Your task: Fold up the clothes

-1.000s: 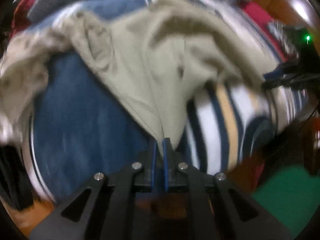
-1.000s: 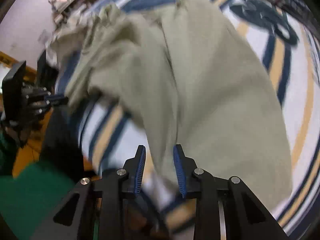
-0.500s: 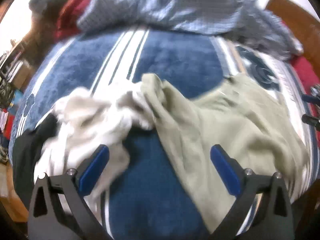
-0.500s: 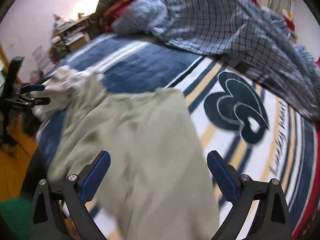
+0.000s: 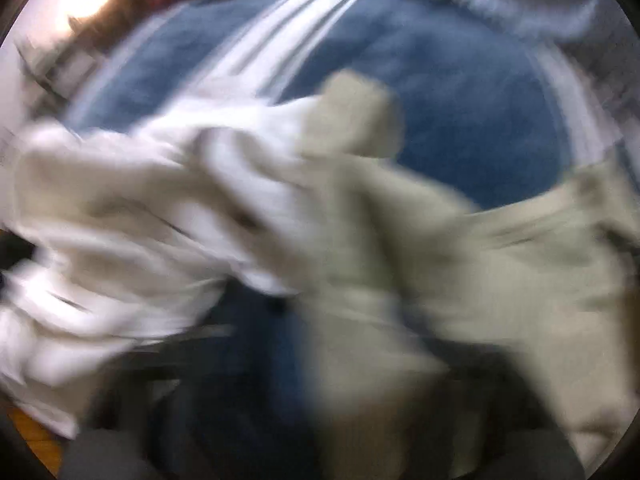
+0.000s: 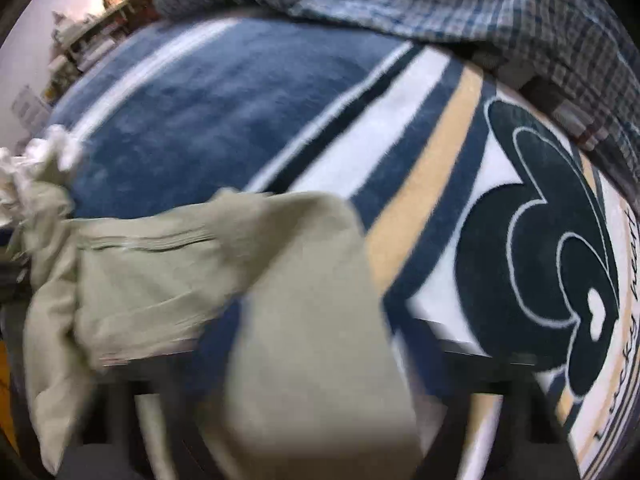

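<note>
An olive-green garment lies crumpled on the blue striped blanket and fills the low centre of the right wrist view, covering that gripper's fingers. It also shows in the left wrist view, blurred by motion, beside a white garment on the left. In both views only dark blurred gripper frames show at the bottom edge, under cloth. I cannot tell how the jaws stand in either view.
A blue checked shirt lies heaped along the far side of the blanket. The blanket has white, navy and tan stripes and a dark heart print on the right. Cluttered shelves stand at the far left.
Both grippers let go of the olive garment and opened wide half a second ago. Both have since dropped low toward the cloth, which now covers their fingers.
</note>
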Action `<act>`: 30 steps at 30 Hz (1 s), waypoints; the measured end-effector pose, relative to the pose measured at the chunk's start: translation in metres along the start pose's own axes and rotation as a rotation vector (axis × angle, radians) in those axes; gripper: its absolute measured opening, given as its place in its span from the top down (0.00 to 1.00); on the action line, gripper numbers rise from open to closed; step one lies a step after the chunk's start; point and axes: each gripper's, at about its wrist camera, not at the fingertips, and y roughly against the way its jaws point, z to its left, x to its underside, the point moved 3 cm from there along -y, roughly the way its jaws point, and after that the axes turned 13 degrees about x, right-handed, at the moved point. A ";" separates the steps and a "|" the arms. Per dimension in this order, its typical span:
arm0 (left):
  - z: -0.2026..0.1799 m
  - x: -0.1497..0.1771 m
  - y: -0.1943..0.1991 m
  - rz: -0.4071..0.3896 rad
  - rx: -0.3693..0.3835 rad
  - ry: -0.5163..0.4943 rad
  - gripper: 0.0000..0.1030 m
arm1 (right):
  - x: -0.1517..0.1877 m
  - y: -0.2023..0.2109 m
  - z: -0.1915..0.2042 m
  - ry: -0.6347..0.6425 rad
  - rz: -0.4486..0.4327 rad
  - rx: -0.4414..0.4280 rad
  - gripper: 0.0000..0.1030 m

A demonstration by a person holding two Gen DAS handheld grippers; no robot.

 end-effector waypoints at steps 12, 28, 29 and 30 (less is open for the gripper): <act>-0.025 0.074 0.131 -0.246 0.257 -0.035 0.93 | 0.173 0.225 -0.064 -0.435 -0.361 -0.074 0.86; -0.132 -0.243 0.119 -0.361 0.097 -0.194 0.80 | -0.045 0.191 -0.294 -0.426 -0.223 0.477 0.37; -0.131 -0.239 0.107 -0.336 0.080 -0.197 0.76 | -0.046 0.167 -0.298 -0.439 -0.131 0.443 0.36; -0.130 -0.235 0.095 -0.311 0.064 -0.200 0.76 | -0.046 0.143 -0.301 -0.452 -0.038 0.408 0.36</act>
